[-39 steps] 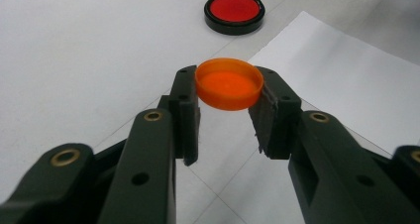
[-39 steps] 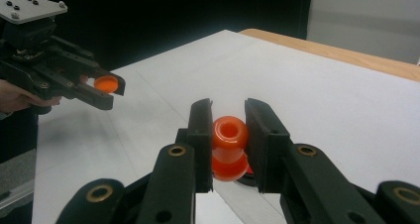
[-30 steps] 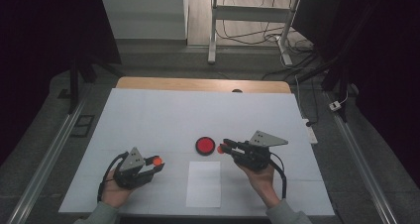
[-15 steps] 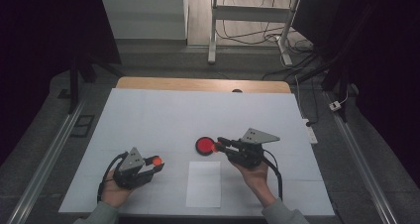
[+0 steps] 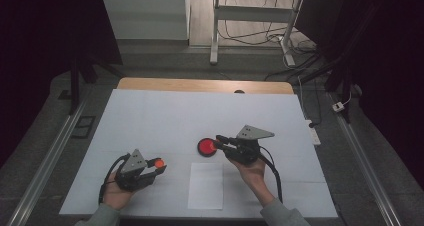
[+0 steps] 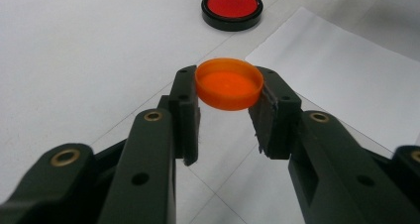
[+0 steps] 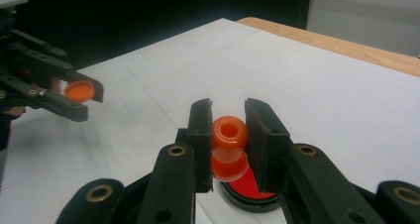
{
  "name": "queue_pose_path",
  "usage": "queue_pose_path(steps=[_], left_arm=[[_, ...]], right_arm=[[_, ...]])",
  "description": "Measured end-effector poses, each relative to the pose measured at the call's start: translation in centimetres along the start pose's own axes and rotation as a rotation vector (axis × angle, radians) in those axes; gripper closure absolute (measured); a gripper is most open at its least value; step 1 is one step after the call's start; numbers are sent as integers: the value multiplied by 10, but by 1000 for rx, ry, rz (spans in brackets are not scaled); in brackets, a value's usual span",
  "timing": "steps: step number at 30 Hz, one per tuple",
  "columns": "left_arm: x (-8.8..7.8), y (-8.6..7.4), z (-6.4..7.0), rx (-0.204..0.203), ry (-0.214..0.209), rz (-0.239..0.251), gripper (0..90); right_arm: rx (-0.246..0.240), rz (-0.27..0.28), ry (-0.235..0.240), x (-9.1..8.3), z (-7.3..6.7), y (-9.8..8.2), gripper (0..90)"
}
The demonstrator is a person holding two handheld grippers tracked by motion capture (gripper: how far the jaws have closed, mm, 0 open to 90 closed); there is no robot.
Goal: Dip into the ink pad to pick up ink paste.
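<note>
My left gripper is shut on a small orange cap, held by its rim just above the table at the front left. That cap and the left gripper also appear far off in the right gripper view. My right gripper is shut on a small orange bottle-shaped piece whose end has an open hole. It hovers at the right edge of a red disc in a black rim, which lies flat on the table.
A white paper sheet lies near the front edge between the two hands. A white mat covers the table, with a wooden strip along its far edge. Cables and table legs stand on the floor beyond.
My right gripper has moved left with the orange piece, reaching the red disc's right edge. The left gripper has stayed put with the cap.
</note>
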State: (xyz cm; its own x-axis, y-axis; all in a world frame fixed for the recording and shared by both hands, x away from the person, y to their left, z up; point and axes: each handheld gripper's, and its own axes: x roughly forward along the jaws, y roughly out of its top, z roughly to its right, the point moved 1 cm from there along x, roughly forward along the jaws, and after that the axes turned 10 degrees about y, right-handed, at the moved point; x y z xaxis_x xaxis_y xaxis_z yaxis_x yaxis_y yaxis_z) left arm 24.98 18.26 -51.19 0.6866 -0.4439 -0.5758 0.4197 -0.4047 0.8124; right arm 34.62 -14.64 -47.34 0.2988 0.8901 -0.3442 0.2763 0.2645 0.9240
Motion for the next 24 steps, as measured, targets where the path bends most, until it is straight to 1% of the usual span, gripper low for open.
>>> queue_pose_path(steps=[3,11,19,24], left_arm=[[0,0,0,3,-1,-3,650],[0,0,1,2,-1,-1,650],[1,0,1,3,-1,-2,650],[1,0,1,4,-2,-4,650]], right_arm=[[0,-8,-6,6,2,1,728],[23,-31,-13,17,11,2,728],[8,-86,-29,34,19,-4,728],[4,-100,-38,40,22,-6,728]])
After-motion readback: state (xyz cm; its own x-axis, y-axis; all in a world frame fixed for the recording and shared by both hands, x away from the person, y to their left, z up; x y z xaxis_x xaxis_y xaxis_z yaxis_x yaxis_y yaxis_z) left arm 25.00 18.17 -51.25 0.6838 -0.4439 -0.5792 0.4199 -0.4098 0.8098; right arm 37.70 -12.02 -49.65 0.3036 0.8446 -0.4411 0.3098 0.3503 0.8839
